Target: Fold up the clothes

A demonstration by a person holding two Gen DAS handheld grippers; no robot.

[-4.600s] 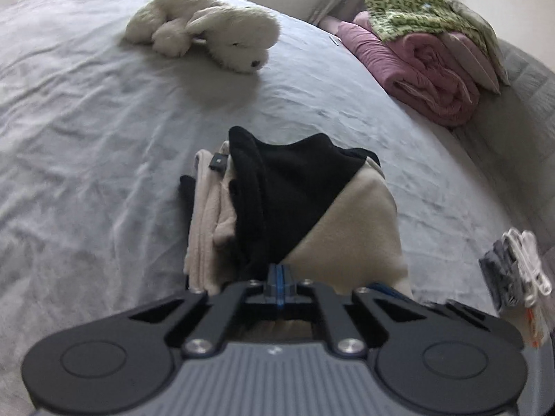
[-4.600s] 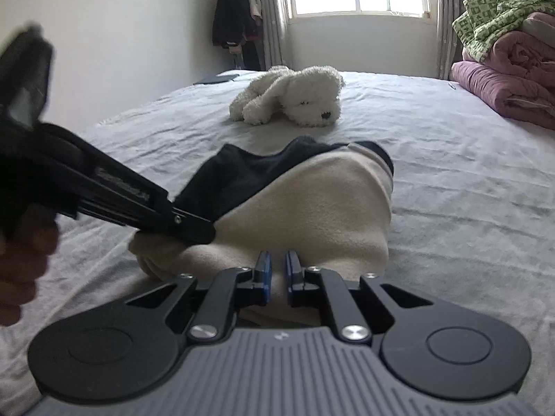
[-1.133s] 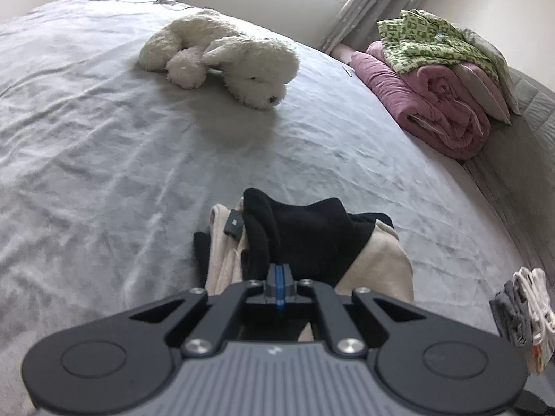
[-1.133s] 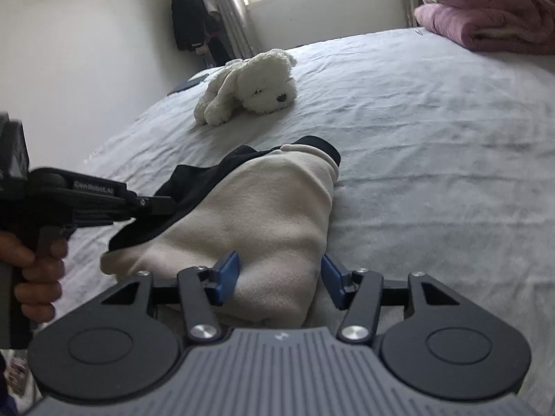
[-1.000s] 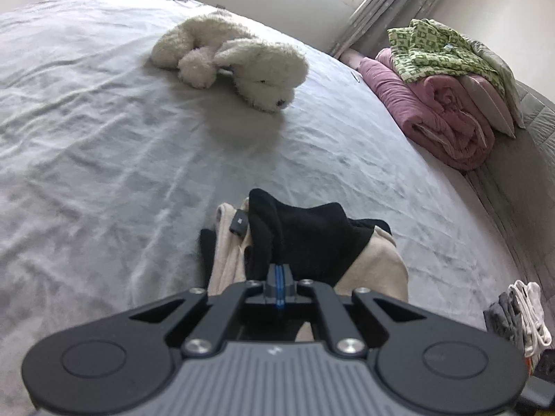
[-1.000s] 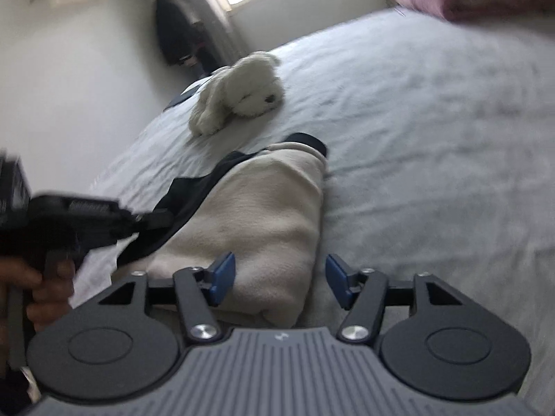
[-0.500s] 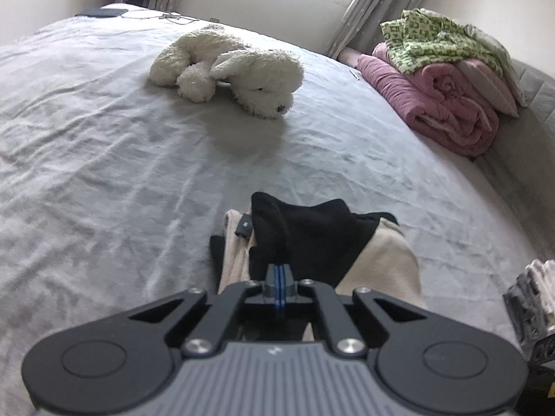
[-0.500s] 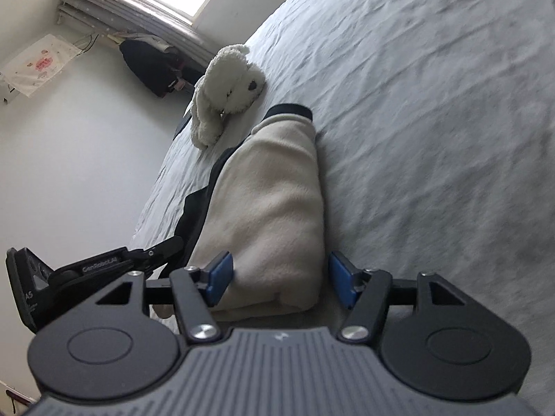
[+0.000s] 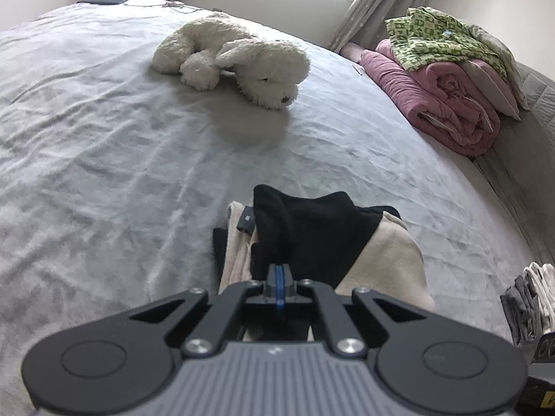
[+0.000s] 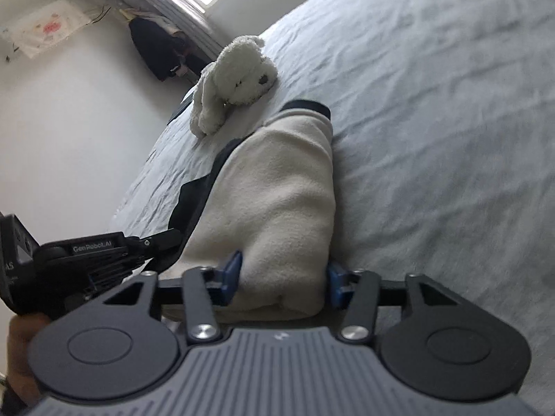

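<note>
A folded garment [image 9: 388, 253], cream outside with black lining, lies on the grey bed [image 9: 104, 173]. My left gripper [image 9: 278, 274] is shut, pinching the black layer [image 9: 312, 222] at the bundle's near left side. From the right wrist view it reaches in from the left, its tip [image 10: 173, 235] on the black edge. My right gripper [image 10: 282, 275] straddles the near end of the cream bundle [image 10: 277, 201]. Its jaws are closing, and the blue pads [image 10: 232, 270] touch the cloth on both sides.
A white plush dog [image 9: 242, 66] lies farther up the bed. Rolled pink quilts with a green cloth on top [image 9: 444, 104] are stacked at the right. A small grey and white cloth pile [image 9: 530, 305] sits at the right edge. A hand [image 10: 20, 339] holds the left gripper.
The right gripper has rolled, tilting its view, and its jaws have narrowed onto the cream bundle's near end. The left gripper stays shut on the black layer in the same place.
</note>
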